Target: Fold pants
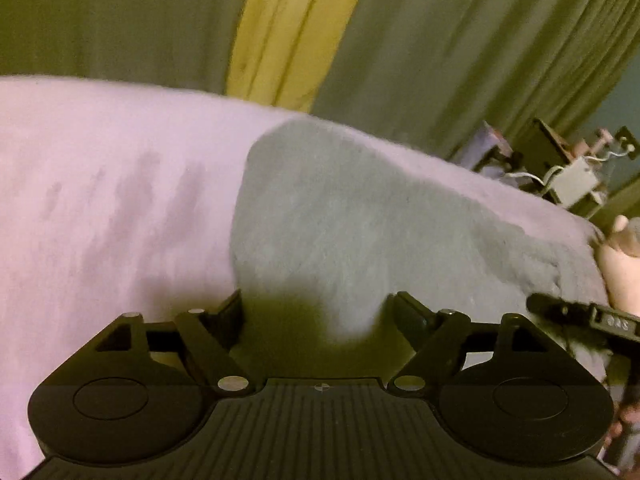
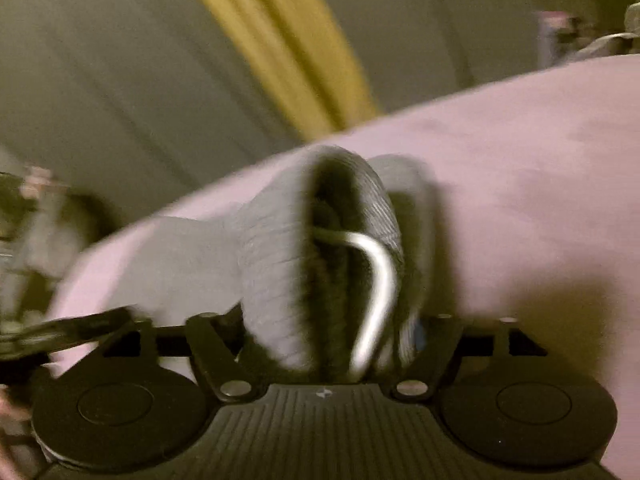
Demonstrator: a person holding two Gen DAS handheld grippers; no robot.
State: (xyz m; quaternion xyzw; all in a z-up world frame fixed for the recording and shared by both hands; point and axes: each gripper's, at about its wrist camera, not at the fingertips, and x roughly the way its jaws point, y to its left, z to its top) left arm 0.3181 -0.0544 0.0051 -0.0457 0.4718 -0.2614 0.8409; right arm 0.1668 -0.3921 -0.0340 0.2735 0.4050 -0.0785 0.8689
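Grey sweatpants (image 1: pixel 352 220) lie on a pale pink bedsheet (image 1: pixel 100 200). My left gripper (image 1: pixel 320 312) is open just above the near edge of the fabric, with nothing between its fingers. In the right wrist view the ribbed grey waistband (image 2: pixel 280 264) bunches up between the fingers of my right gripper (image 2: pixel 332 332), and a pale drawstring (image 2: pixel 376 280) loops down in front. The right gripper's fingertips are hidden by the cloth. The right gripper also shows at the left wrist view's right edge (image 1: pixel 580 316).
The pink bed (image 2: pixel 520 184) fills the lower half of both views. Green and yellow curtains (image 1: pixel 296 28) hang behind it. Cluttered furniture with a white box and cables (image 1: pixel 572 180) stands past the bed's far right corner.
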